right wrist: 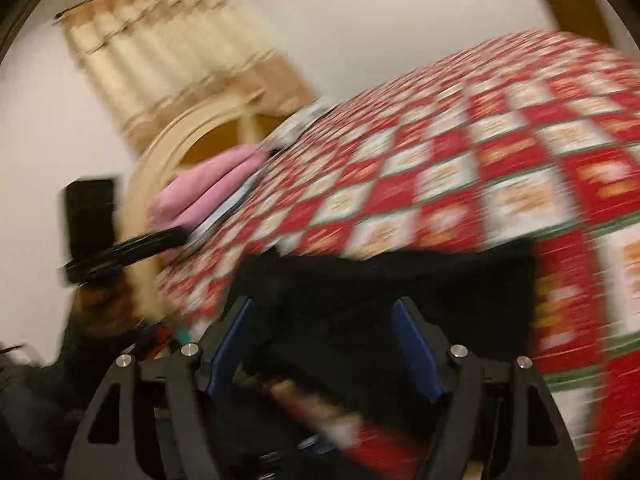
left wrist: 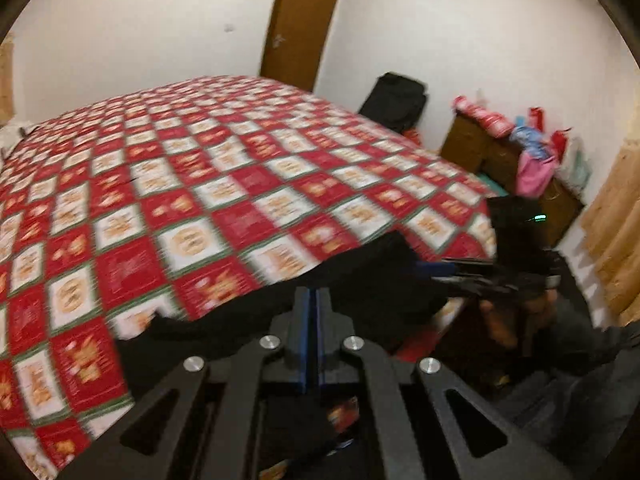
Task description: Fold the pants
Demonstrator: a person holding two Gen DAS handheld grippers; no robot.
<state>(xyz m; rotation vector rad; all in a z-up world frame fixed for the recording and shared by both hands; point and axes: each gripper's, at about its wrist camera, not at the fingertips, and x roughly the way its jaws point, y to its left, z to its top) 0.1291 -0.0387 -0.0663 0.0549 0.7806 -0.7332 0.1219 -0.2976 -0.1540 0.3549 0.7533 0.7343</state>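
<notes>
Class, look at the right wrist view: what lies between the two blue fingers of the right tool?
In the right wrist view, the black pants lie on the checked bedspread, spanning the gap of the open right tool; neither blue finger visibly presses them.

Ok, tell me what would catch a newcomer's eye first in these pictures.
The red, white and green checked bedspread dominates, covering the bed across most of both views. Next come the black pants, bunched at the bed's near edge. In the right wrist view the right tool stands open over them, while the left tool is shut at that same dark cloth.
</notes>
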